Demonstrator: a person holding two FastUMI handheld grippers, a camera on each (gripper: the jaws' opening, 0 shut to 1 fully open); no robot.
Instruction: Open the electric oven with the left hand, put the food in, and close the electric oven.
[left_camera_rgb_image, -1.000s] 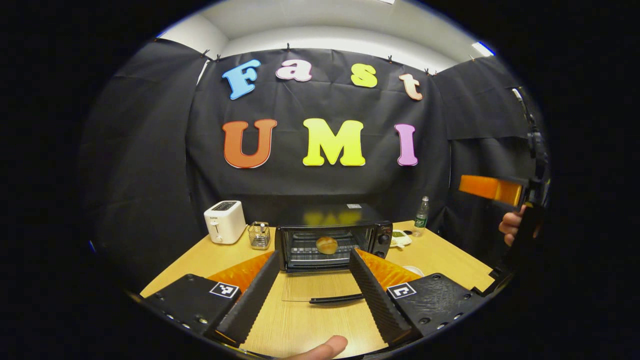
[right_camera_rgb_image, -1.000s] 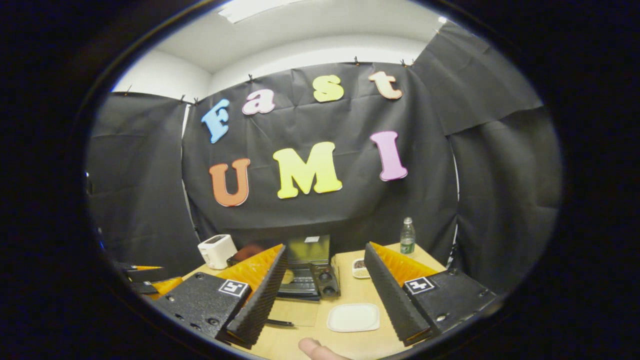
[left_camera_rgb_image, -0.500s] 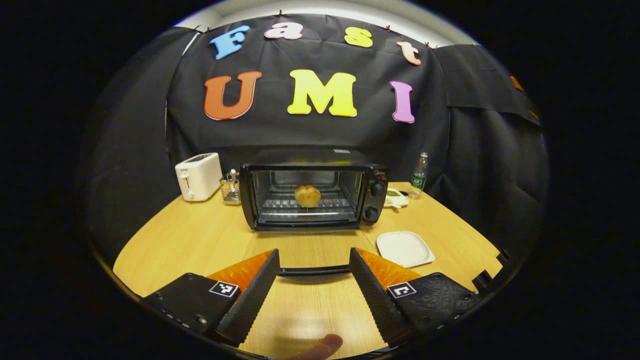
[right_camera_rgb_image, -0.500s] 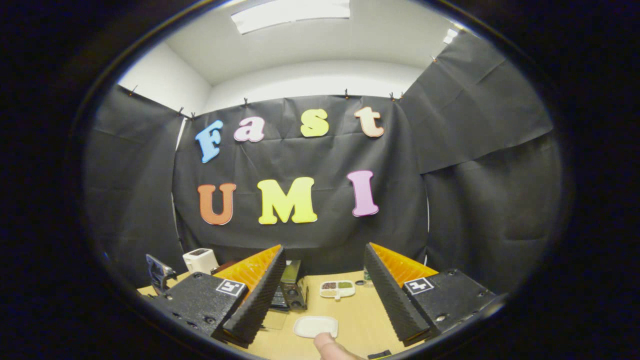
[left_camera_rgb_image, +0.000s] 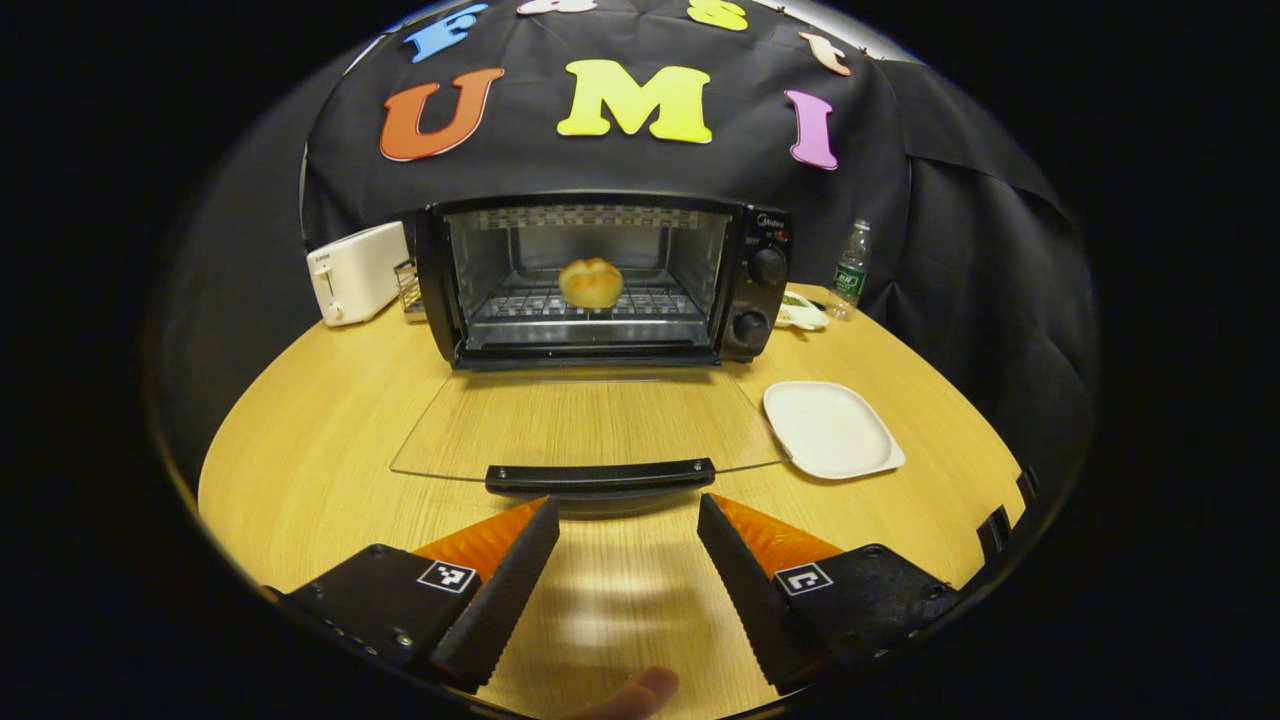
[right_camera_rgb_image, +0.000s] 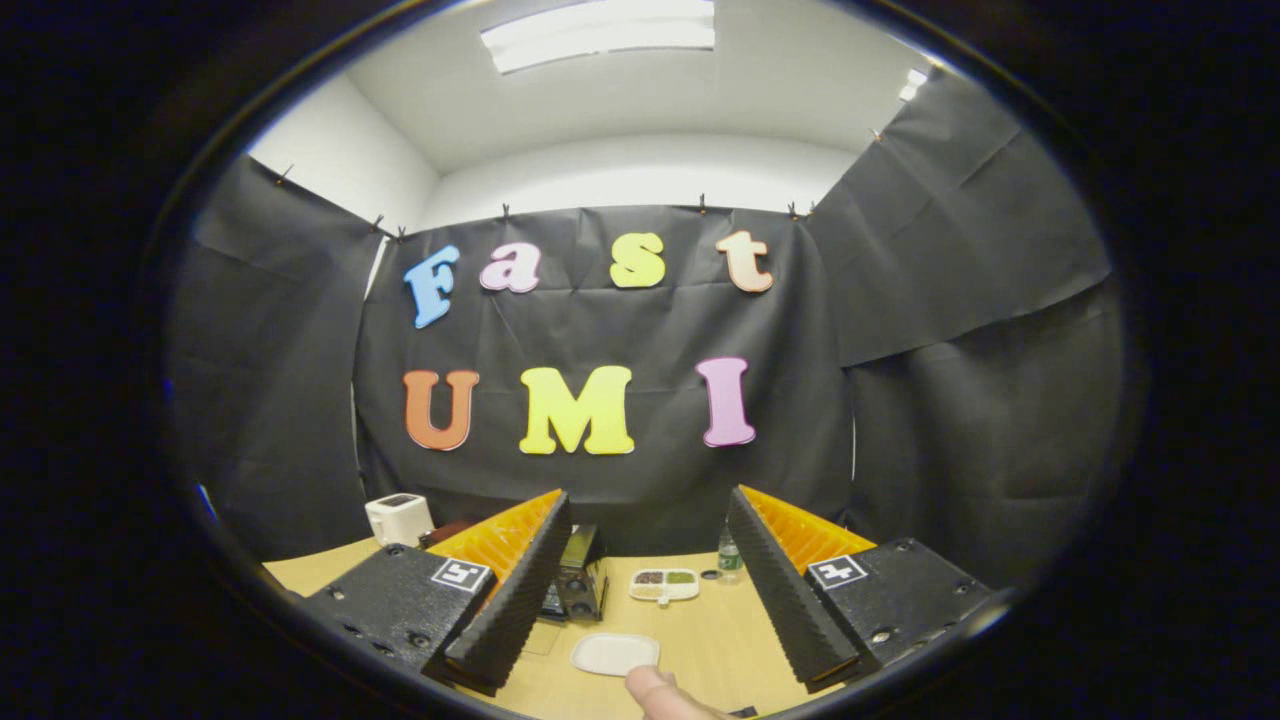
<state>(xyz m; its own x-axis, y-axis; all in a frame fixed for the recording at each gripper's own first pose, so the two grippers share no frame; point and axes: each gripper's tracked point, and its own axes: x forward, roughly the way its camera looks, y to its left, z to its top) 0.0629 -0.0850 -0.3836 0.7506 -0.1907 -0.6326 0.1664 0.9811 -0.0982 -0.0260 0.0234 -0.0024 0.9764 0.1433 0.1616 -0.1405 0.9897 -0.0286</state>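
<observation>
Bun (left_camera_rgb_image: 591, 282) sits on the oven (left_camera_rgb_image: 600, 280) rack at upper centre, glass door (left_camera_rgb_image: 585, 425) flat open, left tongs (left_camera_rgb_image: 628, 520) and right tongs (right_camera_rgb_image: 648, 530) both wide apart and empty; risk: left tongs slip off door handle (left_camera_rgb_image: 600, 476), door slams.

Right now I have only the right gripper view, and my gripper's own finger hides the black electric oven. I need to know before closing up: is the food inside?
Observer: Yes. In the left gripper view a round golden bun sits on the wire rack inside the black electric oven.
Operator: And the door?
Observer: The glass door is folded down flat over the table, with its black handle just ahead of the open left gripper, which is not touching it.
</observation>
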